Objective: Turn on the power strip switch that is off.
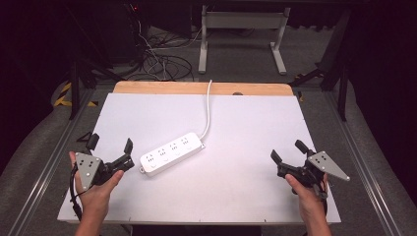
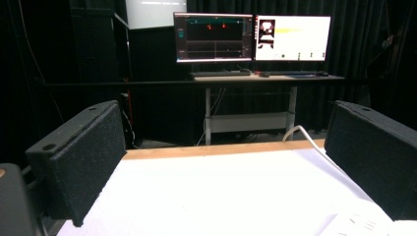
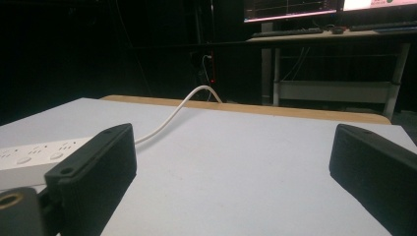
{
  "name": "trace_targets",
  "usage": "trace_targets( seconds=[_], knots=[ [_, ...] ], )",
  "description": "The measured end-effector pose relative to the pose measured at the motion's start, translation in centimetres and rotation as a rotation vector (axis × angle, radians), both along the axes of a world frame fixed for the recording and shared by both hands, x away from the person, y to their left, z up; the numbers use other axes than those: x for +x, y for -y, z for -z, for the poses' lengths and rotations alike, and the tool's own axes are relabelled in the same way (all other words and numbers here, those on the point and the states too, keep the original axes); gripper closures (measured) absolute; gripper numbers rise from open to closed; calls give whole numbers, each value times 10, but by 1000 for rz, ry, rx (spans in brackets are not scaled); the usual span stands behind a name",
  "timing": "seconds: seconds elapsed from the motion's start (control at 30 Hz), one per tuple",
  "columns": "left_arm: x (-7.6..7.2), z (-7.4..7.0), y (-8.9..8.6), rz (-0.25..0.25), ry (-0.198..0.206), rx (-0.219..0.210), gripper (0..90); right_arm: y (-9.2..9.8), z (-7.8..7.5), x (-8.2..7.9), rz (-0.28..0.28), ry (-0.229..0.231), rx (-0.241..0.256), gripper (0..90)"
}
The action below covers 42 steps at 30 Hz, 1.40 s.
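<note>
left gripper point(image 1: 109, 144) wide apart, near left edge | right gripper point(image 1: 287, 151) wide apart, near right edge | white power strip point(image 1: 171, 153) mid-tabletop

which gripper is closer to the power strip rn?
The left gripper: the power strip lies just beside its jaws, its white corner showing in the left gripper view. The right gripper sits well apart, across bare table.

The flat white matt worktop point(image 1: 236, 187) looks smooth, like a painted board or sheet, with a bare light wooden strip point(image 1: 162, 88) along its far edge. The long white plastic power strip point(image 1: 171, 153) has a smooth, faintly glossy shell, and its round white cable point(image 1: 209, 105) looks rubbery. The left tool point(image 1: 110, 145) has black jaws faced with rough, grainy matt padding. The right tool point(image 1: 289, 151) carries a grey three-cornered metal-looking plate point(image 1: 327, 164), flat and dull.
</note>
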State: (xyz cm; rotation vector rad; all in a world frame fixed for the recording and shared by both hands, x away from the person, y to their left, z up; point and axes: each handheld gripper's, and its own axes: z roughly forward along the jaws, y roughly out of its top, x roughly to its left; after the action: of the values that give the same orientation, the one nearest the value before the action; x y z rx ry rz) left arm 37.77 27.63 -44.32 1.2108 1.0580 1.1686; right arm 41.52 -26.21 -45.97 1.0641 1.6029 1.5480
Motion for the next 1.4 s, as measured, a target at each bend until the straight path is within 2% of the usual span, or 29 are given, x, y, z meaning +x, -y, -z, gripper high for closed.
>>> trace_targets(
  seconds=[0.23, 0.33, 1.03, 1.4],
  knots=[
    [2, 2, -1, 2, -10, -11, 33, 2, 0, -1, 0, 2, 1, 43],
    [3, 4, -2, 6, -19, -32, 33, 2, 0, -1, 2, 2, 5, 43],
    [3, 6, -4, 8, -25, -23, 45, 4, 0, -2, 7, -7, 7, 47],
    [0, 5, -8, -3, -22, -32, 47, -2, 0, 0, -7, -4, 1, 47]
  ],
)
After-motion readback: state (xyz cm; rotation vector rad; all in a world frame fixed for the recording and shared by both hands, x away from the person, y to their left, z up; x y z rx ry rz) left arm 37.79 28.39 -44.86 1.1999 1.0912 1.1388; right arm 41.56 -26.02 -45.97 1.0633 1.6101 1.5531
